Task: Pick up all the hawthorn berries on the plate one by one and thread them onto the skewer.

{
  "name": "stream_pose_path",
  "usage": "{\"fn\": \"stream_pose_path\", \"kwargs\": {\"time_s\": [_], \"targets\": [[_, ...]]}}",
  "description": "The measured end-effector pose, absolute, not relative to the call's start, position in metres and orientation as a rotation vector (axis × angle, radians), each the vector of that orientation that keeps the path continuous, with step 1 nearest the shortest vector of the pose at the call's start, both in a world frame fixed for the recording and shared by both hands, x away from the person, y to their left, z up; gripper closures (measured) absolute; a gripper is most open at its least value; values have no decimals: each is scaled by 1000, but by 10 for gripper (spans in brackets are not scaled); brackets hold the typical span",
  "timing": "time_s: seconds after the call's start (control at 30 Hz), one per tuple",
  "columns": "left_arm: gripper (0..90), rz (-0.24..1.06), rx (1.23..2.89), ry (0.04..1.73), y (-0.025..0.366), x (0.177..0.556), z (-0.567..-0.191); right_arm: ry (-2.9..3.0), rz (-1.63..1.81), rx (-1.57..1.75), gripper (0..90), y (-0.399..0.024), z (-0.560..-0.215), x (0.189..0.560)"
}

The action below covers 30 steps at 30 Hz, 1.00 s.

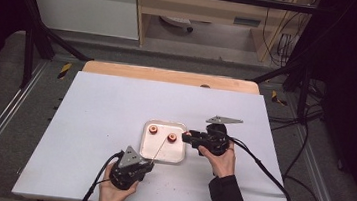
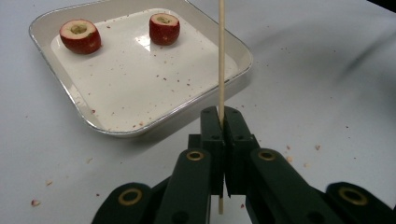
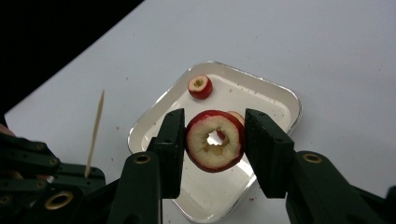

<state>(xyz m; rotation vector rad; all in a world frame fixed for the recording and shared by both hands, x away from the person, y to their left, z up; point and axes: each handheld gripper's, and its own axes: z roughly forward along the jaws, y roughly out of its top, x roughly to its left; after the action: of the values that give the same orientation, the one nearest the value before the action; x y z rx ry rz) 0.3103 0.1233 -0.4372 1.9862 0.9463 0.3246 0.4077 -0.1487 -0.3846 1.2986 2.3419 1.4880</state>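
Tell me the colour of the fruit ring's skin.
Red skin on the fruit ring, pale flesh inside; the right gripper view shows it best.

Both grippers are matte black with small brass-coloured rings at their joints. The left gripper (image 2: 221, 122) pinches a pale tan wooden skewer (image 2: 221, 56). Beyond its jaws sits a white tray (image 2: 140, 126) with a silvery rim, flecked with tiny reddish crumbs, holding two fruit halves (image 2: 80, 36) with deep red skin and cream flesh. The right gripper (image 3: 215, 142) clamps a cored fruit ring (image 3: 215, 140), red-skinned, pale cream inside with a yellowish core edge. Under both tools lies a plain white table (image 1: 100, 107); a light wood edge (image 1: 169, 75) shows at its far side.
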Motion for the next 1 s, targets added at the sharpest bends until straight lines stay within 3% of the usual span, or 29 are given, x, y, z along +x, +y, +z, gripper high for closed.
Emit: {"fn": "stream_pose_path", "kwargs": {"time_s": [1.0], "targets": [[883,239,1862,1054,84,313,-439,1864,2015,1492,600,-141,-389,402]]}}
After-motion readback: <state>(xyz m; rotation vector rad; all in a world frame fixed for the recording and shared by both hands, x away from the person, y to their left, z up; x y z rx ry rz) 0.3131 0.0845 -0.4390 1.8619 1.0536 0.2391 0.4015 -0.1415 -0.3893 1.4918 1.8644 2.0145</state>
